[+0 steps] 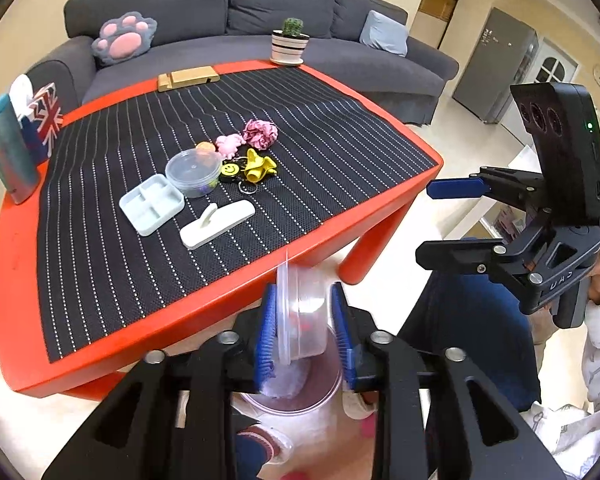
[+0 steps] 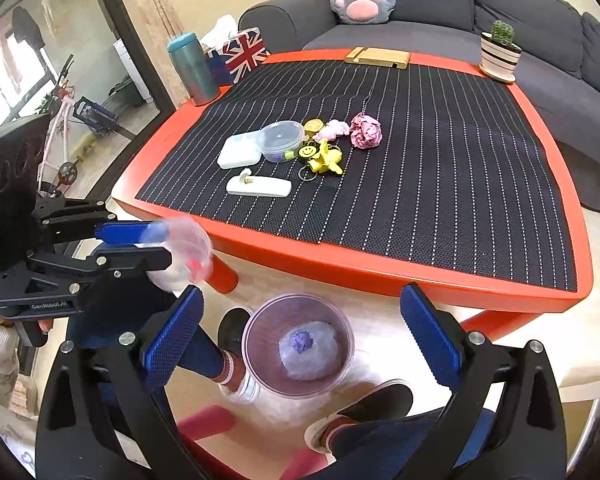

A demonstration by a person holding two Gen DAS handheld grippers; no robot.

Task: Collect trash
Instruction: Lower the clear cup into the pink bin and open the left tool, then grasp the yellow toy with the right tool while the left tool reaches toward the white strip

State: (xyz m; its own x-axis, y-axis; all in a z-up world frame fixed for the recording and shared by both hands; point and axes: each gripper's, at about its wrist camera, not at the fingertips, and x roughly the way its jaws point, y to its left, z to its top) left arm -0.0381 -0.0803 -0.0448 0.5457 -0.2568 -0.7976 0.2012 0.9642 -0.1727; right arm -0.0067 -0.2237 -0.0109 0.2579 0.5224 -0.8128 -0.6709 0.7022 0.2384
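My left gripper [image 1: 304, 332] is shut on a clear plastic container [image 1: 302, 316], holding it off the table's front edge above a clear trash bin [image 2: 298, 346] on the floor; it also shows blurred in the right wrist view [image 2: 184, 254]. The bin holds a crumpled bluish wad [image 2: 306, 346]. My right gripper [image 2: 300, 340] is open and empty above the bin; it shows in the left wrist view [image 1: 444, 220]. On the mat lie a pink crumpled paper [image 2: 366, 131], a lidded clear tub [image 2: 280, 141], and a yellow deflated balloon [image 2: 328, 160].
The red table [image 2: 380, 264] carries a black striped mat, a white tray [image 1: 152, 203], a white hook [image 1: 218, 224], a smiley keychain [image 1: 230, 170], a teal tumbler [image 2: 192, 70], a flag tissue box [image 2: 244, 54], a wooden stand [image 2: 378, 57] and a potted cactus [image 2: 500, 54]. Grey sofa behind. The person's feet flank the bin.
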